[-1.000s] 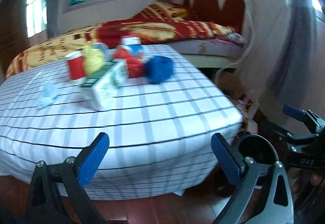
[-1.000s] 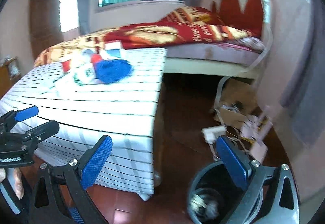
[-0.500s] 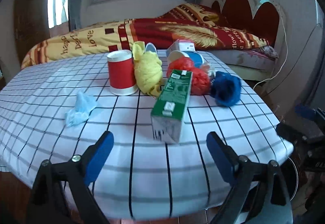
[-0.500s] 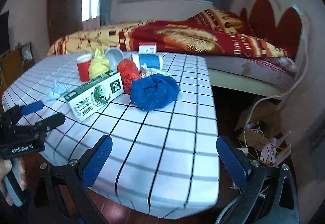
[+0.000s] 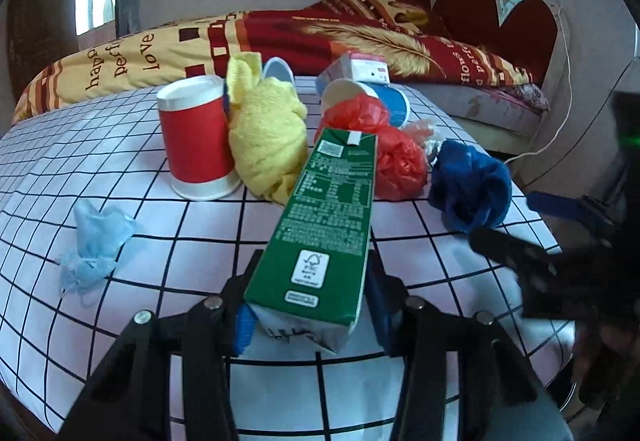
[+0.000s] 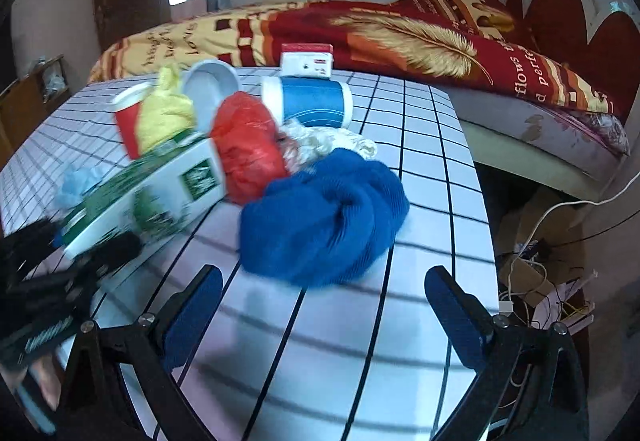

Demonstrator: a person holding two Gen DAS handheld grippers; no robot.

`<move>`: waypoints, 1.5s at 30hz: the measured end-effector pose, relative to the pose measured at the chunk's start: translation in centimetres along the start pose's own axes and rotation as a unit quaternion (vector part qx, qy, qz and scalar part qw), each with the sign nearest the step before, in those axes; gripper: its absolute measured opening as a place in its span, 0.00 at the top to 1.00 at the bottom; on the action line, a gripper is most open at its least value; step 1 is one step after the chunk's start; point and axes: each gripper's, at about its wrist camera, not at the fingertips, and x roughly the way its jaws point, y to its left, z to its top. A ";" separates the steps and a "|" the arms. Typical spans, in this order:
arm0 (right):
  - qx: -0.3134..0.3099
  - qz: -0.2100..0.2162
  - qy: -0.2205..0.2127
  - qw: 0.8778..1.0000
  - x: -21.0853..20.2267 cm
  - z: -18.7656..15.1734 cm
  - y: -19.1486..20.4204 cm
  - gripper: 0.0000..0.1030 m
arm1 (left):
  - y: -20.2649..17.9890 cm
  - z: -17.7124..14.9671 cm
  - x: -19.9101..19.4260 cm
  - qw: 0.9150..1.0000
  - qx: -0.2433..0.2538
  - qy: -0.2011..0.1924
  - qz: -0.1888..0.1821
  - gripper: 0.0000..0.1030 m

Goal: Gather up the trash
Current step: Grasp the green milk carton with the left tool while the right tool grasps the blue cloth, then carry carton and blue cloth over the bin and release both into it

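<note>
Two grippers over the white black-gridded tablecloth (image 5: 120, 169). Left gripper (image 5: 310, 315): jaws closing around the near end of the green-and-white rectangular drink carton (image 5: 324, 225), lying flat. Right gripper (image 6: 320, 313): jaws spread wide, empty, just short of the crumpled blue knitted cloth (image 6: 324, 225).

The left gripper (image 5: 310, 315) is a black plastic tool whose two angular, triangulated arms carry round silver screw heads at their joints and end in flat bright-blue rubber pads (image 5: 245, 325) that line the inner faces of the jaws. The right gripper (image 6: 320, 307) is built alike, with black struts pierced by triangular cut-outs, silver screws near the knuckles and thick blue pads (image 6: 452, 315) on slanted tips. Seen from the right wrist camera, the left tool's black body bears white lettering too blurred to read, with a blue handle part below it.
</note>
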 end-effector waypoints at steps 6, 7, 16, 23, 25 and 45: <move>0.038 0.025 0.030 0.998 2.8 1.4 -0.7 0.57 | 0.3 -0.4 -0.6 1.000 -0.005 -0.004 0.002 0.57; 0.038 0.028 0.025 0.999 2.5 1.3 -0.7 0.70 | 0.2 -0.4 -0.7 1.000 -0.003 -0.005 0.003 0.57; 0.022 0.031 -0.025 0.999 -3.1 -2.6 -1.4 0.80 | -1.0 -1.2 -2.5 1.000 0.000 -0.019 -0.004 0.60; 0.018 0.019 -0.061 0.998 -8.5 -4.9 -2.9 0.80 | -2.8 -1.6 -5.3 0.999 0.010 -0.037 -0.013 0.60; 0.018 0.014 -0.069 0.997 -10.1 -5.6 -3.3 0.80 | -3.2 -1.8 -5.5 0.999 0.014 -0.036 -0.016 0.61; 0.067 -0.063 -0.081 0.992 -20.6 -14.6 -10.7 0.80 | -12.0 -4.3 -9.1 0.992 0.082 -0.045 -0.087 0.62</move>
